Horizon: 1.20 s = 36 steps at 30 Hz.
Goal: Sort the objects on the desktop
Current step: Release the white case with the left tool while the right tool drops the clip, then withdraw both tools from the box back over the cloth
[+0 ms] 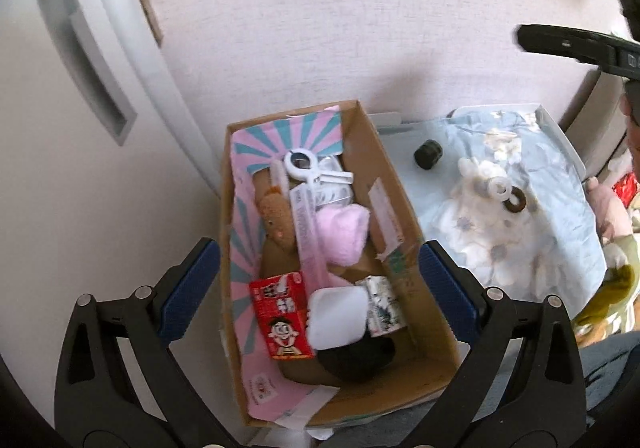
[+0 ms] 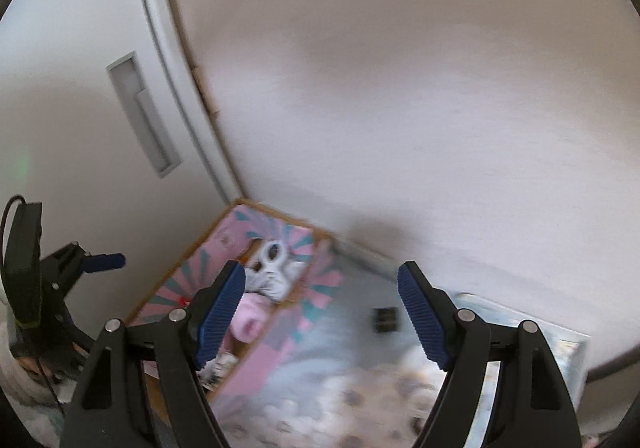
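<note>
A: Status check; where does the sort stand?

B: Mostly done, by my reading; the cardboard box (image 1: 394, 183) against the wall already holds a white clip (image 1: 306, 163), a brown plush toy (image 1: 274, 213), a pink fluffy piece (image 1: 342, 232), a red carton (image 1: 282, 318), a white pad (image 1: 338, 312) and a small patterned packet (image 1: 382, 304).

A: What is left outside it?

B: On the floral cloth (image 1: 552, 183) beside the box: a small dark cylinder (image 1: 427, 153) near the box wall, and further right a white ring (image 1: 500, 187) touching a brown ring (image 1: 518, 201); three items, judged still unsorted.

A: Tongs?

B: Left gripper (image 1: 320, 284) hangs over the box, blue pads wide apart, nothing between them but the box contents far below; right gripper (image 2: 322, 316) also stands apart and empty; its view is blurred, with the dark cylinder (image 2: 386, 320) just inside its right pad.

A: Next?

B: Probably the cylinder; it may roll when pinched.
</note>
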Available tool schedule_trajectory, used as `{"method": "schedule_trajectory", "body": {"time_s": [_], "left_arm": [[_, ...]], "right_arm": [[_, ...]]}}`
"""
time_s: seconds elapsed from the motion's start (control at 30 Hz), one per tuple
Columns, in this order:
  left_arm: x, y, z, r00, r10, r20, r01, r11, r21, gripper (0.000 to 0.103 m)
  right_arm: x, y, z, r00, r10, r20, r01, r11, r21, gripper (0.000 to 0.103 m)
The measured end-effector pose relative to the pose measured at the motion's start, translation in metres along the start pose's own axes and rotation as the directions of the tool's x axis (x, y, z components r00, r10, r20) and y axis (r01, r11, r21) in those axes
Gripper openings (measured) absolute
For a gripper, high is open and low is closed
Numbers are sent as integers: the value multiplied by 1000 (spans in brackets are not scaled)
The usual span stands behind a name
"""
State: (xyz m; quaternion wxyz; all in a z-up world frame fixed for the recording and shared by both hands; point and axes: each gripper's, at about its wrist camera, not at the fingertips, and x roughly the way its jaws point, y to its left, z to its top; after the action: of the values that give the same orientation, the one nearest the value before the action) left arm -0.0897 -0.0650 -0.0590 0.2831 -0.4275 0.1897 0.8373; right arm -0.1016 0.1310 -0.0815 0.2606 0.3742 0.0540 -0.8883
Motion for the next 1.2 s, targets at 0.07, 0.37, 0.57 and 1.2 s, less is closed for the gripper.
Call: {"method": "schedule_trajectory", "body": {"time_s": [0.07,0.37,0.57,1.2], "left_arm": [[-1,-4,4,1000,-1,8,1,1000,1,99],[-2,-35,28,999,-11,33,8,997,78,100],[14,-74,54,997,-73,30,68,984,166,102],[159,-147,104,973,-82,-214,140,952,273,102]], "right_arm": [[-14,-10,-4,999,-38,20,38,999,12,75],[-65,-55,-35,995,-87,40,83,993,89,75],[-67,-71,-64,997,-79,-12,80,990,116,75],[-8,-115,-126,987,-21,-159,38,994,104,75]]}}
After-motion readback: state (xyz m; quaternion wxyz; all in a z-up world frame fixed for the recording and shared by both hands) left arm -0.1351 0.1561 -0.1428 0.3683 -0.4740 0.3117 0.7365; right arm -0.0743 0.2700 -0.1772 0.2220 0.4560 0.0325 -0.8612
